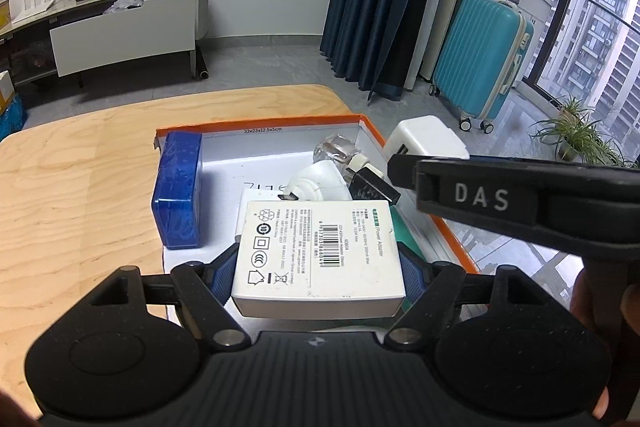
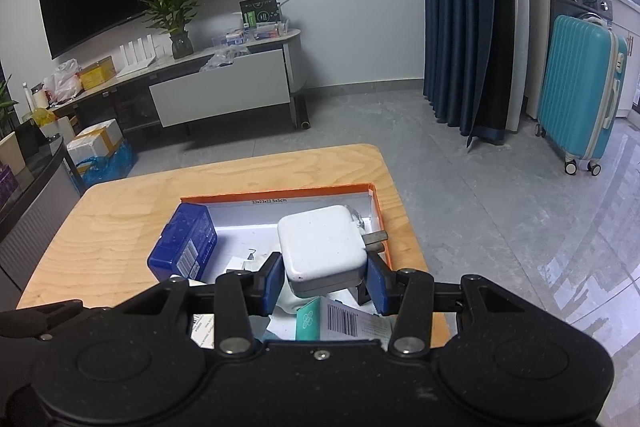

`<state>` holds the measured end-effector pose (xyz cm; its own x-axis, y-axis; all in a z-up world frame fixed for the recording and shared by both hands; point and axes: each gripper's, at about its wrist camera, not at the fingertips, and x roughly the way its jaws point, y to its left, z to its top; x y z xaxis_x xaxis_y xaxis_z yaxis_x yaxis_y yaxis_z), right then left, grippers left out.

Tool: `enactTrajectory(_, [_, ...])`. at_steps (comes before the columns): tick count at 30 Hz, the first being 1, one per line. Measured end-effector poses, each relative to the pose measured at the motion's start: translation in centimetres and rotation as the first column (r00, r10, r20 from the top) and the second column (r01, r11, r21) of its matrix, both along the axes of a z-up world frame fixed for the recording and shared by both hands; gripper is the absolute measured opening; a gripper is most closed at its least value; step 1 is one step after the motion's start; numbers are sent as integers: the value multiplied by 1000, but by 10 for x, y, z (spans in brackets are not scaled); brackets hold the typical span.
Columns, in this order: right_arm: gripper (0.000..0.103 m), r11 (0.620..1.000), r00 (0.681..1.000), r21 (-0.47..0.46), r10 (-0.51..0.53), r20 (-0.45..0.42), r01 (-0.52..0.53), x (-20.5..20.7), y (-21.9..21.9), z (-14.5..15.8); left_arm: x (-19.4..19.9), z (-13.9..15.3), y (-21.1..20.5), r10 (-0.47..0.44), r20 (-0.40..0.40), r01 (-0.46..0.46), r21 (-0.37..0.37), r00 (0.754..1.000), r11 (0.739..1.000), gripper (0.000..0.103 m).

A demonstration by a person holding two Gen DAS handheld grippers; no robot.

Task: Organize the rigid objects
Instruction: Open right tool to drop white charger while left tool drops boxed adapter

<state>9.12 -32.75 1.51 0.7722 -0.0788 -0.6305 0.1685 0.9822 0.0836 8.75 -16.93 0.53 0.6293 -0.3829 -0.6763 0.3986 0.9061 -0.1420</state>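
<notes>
An orange-rimmed cardboard box lid (image 1: 456, 239) lies on the wooden table (image 1: 80, 187). My left gripper (image 1: 318, 267) is shut on a white power-adapter box (image 1: 318, 251) and holds it over the lid. My right gripper (image 2: 326, 283) is shut on a white square charger (image 2: 322, 243) with metal prongs, above the lid (image 2: 280, 193); that charger (image 1: 426, 139) and gripper also show in the left wrist view. Inside the lid lie a blue plastic box (image 1: 178, 187) (image 2: 184, 241), a white round plug (image 1: 320, 183), a black adapter (image 1: 372, 187) and a clear wrapped item (image 1: 336, 147).
The table's far edge (image 2: 280, 155) and right edge are close to the lid. Beyond stand a TV cabinet (image 2: 224, 87), dark blue curtains (image 2: 460, 27) and a teal suitcase (image 2: 576, 99). A small box with a barcode (image 2: 344, 321) lies under my right gripper.
</notes>
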Motion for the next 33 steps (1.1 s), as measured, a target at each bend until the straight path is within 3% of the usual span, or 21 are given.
enactTrajectory(29, [54, 999, 999, 34, 42, -6, -42, 44, -9, -10, 20, -6, -8, 10, -21, -10, 0, 1000, 1000, 79])
enactTrajectory(31, [56, 994, 997, 76, 78, 23, -80, 50, -12, -11, 22, -7, -8, 14, -23, -14, 0, 1000, 1000, 79])
enactTrajectory(33, [67, 993, 996, 95, 71, 46, -75, 51, -15, -10, 22, -7, -9, 16, -23, -16, 0, 1000, 1000, 79])
